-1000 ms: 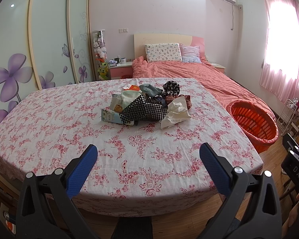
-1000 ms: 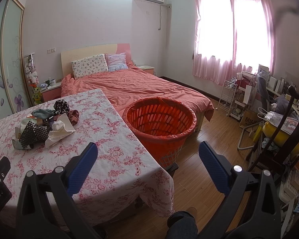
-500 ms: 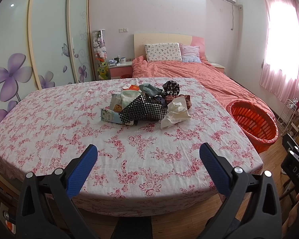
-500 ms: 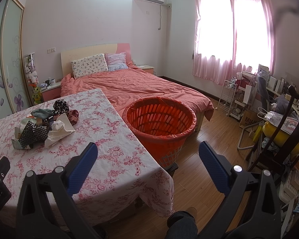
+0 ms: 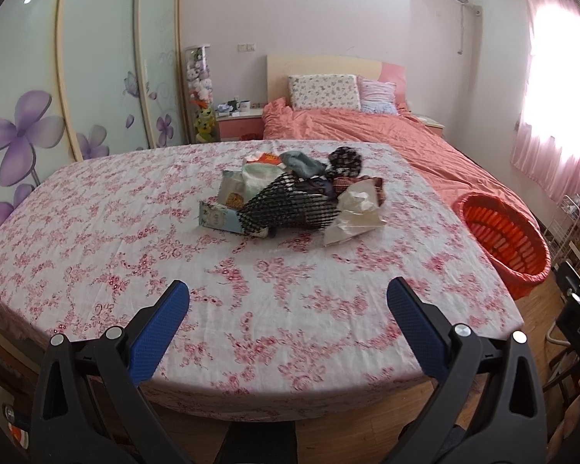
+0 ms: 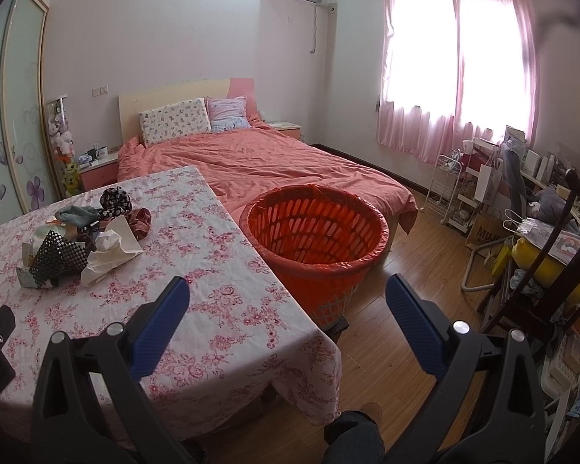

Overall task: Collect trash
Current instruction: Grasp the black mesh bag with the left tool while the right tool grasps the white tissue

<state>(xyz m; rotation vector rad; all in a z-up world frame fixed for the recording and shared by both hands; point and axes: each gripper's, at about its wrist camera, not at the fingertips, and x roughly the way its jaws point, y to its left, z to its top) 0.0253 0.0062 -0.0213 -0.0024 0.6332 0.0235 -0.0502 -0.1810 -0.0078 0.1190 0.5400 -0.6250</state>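
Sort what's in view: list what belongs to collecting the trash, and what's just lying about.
For the job:
- heap of wrappers, crumpled paper and black mesh netting on the floral-clothed table
- orange slotted plastic basket
- open left gripper, open right gripper

Just lying about:
- salmon-covered bed
- white wire rack

Bright daylight floods through the pink-curtained window (image 6: 460, 65) (blown out, glaring); strong fisheye bending and dark vignetting toward corners.
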